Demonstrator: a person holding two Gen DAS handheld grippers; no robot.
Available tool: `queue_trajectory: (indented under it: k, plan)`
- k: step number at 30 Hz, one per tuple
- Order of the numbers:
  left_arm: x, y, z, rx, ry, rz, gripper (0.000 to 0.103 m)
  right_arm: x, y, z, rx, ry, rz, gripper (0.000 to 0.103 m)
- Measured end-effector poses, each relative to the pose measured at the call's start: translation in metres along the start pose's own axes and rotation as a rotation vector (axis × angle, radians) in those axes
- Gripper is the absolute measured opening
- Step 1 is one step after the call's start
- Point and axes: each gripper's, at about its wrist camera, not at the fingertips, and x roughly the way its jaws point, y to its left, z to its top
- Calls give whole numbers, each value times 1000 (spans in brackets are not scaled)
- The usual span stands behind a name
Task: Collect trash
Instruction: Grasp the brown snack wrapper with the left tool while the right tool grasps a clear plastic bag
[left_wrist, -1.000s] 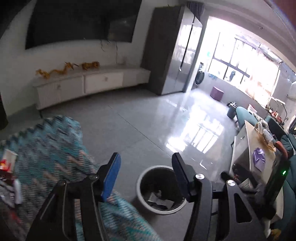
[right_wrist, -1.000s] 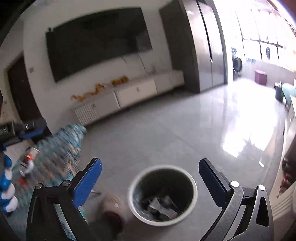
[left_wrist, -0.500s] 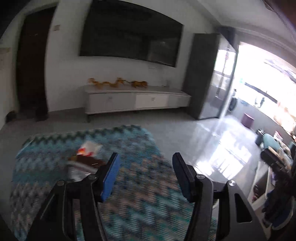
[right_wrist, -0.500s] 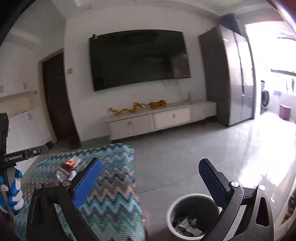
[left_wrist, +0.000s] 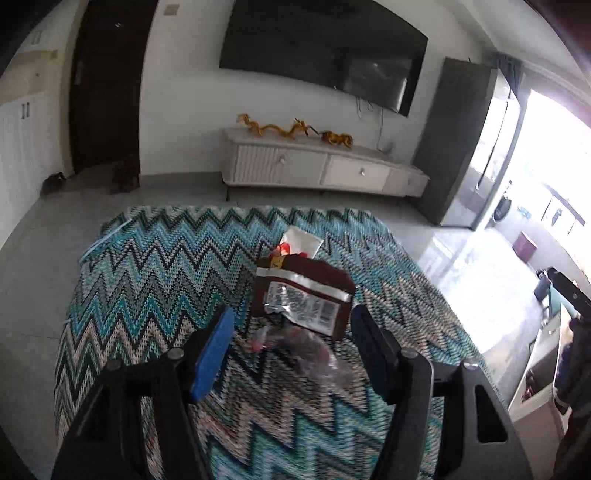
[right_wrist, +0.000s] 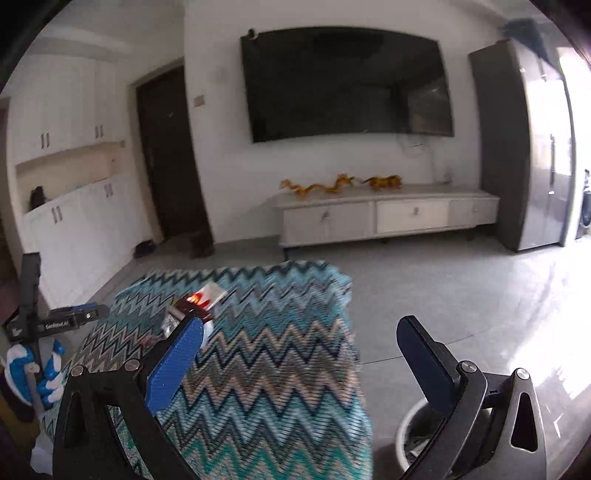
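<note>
My left tool (left_wrist: 291, 345) and right tool (right_wrist: 301, 354) have black frames, blue pads and silver screws; a blue-white glove (right_wrist: 31, 373) shows.

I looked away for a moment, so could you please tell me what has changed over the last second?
Both views have swung from the bin to the rug. The left gripper now points at the wrappers on the rug; its jaws have just been opening, with nothing between them. The right gripper has turned the same way. Nothing was gripped or released. The wrappers, the bin and its contents look unmoved.
</note>
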Motion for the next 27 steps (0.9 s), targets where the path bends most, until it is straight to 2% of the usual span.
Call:
queue_trajectory:
  k: [3, 11, 15, 23, 25, 27]
  plan:
    - [20, 10, 6, 0, 29, -23, 75, 33, 7, 0, -7, 38, 40, 103]
    - [90, 24, 22, 9, 123, -100, 75, 121, 30, 8, -38, 117, 140, 103]
    - [119, 26, 32, 33, 152, -97, 75, 161, 41, 14, -48, 148, 186, 103]
    - [156, 26, 31, 30, 215, -171, 74, 222, 63, 15, -61, 202, 235, 103]
    - [160, 26, 26, 37, 224, -168, 58, 229, 67, 13, -66, 215, 243, 103]
    - [165, 29, 22, 20, 248, -176, 34, 233, 68, 10, -65, 224, 251, 103]
